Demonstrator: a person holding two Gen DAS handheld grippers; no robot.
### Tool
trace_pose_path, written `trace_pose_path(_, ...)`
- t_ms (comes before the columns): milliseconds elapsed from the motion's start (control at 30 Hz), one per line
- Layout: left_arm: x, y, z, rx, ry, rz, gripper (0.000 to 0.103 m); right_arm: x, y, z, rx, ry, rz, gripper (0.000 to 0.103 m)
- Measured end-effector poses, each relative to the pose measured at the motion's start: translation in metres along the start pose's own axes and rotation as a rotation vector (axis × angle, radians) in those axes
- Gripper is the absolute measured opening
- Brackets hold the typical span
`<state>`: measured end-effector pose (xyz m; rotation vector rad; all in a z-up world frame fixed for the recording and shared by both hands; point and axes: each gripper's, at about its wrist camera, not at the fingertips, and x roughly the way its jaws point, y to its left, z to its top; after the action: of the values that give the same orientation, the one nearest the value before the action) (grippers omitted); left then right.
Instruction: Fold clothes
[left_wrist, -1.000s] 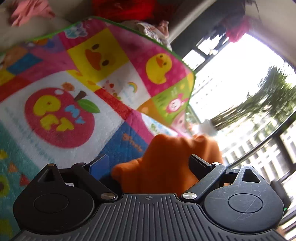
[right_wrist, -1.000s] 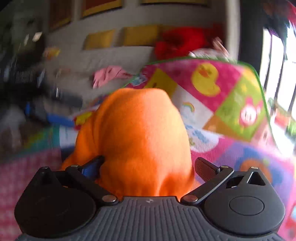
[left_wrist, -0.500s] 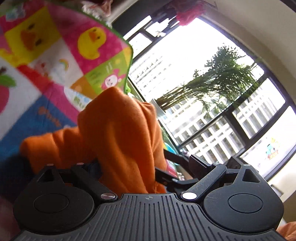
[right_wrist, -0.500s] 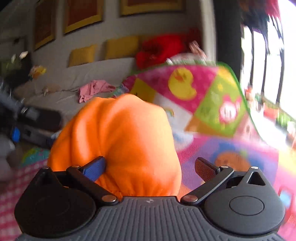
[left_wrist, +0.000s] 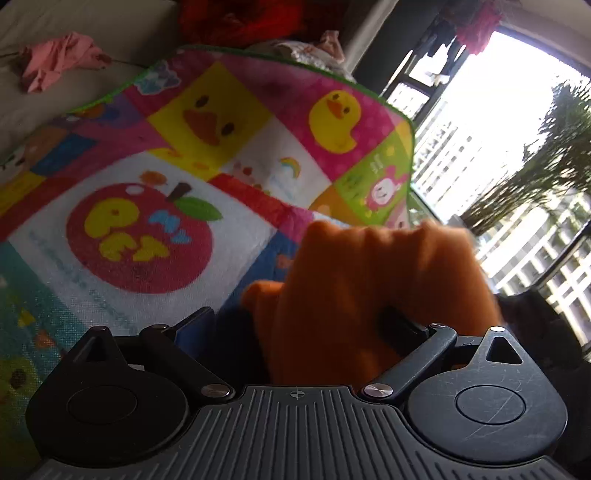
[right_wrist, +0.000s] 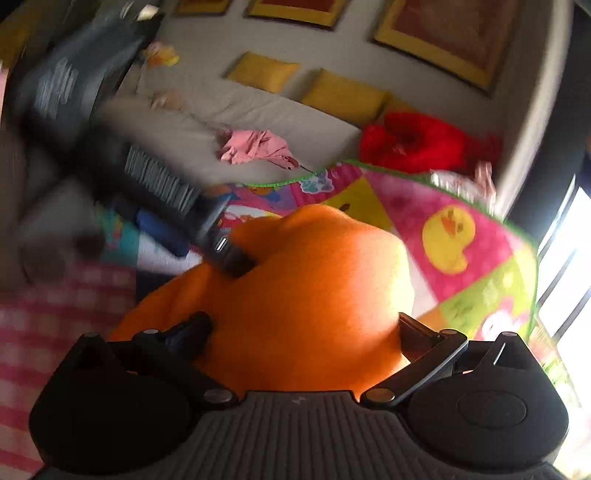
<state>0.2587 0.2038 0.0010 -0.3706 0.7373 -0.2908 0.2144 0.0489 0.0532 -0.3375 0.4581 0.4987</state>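
Observation:
An orange garment (left_wrist: 369, 295) hangs bunched between both grippers above a colourful play mat (left_wrist: 221, 129). In the left wrist view my left gripper (left_wrist: 295, 325) has the cloth piled over its right finger and between the jaws; the blue left pad (left_wrist: 195, 325) shows bare. In the right wrist view the orange garment (right_wrist: 314, 288) fills the space between the fingers of my right gripper (right_wrist: 303, 325). The left gripper (right_wrist: 229, 254) reaches into the cloth from the upper left there. Both fingertips are hidden by cloth.
A grey sofa (right_wrist: 258, 122) at the back holds a pink garment (right_wrist: 255, 146), a red garment (right_wrist: 410, 142) and yellow cushions (right_wrist: 343, 98). A large window (left_wrist: 517, 129) is on the right. A pink checked cloth (right_wrist: 44, 314) lies at the left.
The left gripper swung from facing the window back toward the mat. The right gripper tilted, and the left gripper came into its view at the cloth. The garment stays held.

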Motion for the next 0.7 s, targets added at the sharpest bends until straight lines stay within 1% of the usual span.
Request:
trace_pose_path(67, -0.001, 0.005, -0.005, 0.021, 0.007, 0.017, 0.099, -0.005, -0.013, 0.003, 0.078, 0.005, 0.035, 0.103)
trace_pose_path(167, -0.001, 0.009, -0.007, 0.013, 0.015, 0.005, 0.100, -0.019, -0.055, -0.007, 0.344, 0.021, 0.120, 0.103)
trace_pose_path(267, 0.001, 0.010, -0.007, 0.012, 0.024, -0.001, 0.100, -0.009, -0.075, -0.030, 0.515, 0.067, 0.201, 0.103)
trace_pose_path(333, 0.003, 0.011, -0.008, 0.012, 0.031, 0.006, 0.100, 0.003, -0.076, -0.039, 0.577, 0.089, 0.265, 0.103)
trace_pose_path(400, 0.003, 0.014, -0.009, 0.011, 0.034, 0.016, 0.100, 0.016, -0.065, -0.035, 0.543, 0.103, 0.272, 0.102)
trace_pose_path(433, 0.002, 0.015, -0.009, 0.010, 0.032, 0.023, 0.100, 0.022, -0.059, -0.033, 0.524, 0.108, 0.273, 0.095)
trace_pose_path(500, 0.000, 0.018, -0.009, 0.009, 0.029, 0.037, 0.100, 0.018, -0.039, -0.020, 0.417, 0.073, 0.216, 0.095)
trace_pose_path(600, -0.005, 0.028, -0.009, 0.011, 0.030, 0.072, 0.100, 0.020, -0.025, -0.011, 0.312, 0.076, 0.159, 0.093)
trace_pose_path(700, -0.013, 0.033, -0.007, 0.005, 0.015, 0.084, 0.099, 0.023, -0.011, -0.002, 0.209, 0.083, 0.101, 0.093)
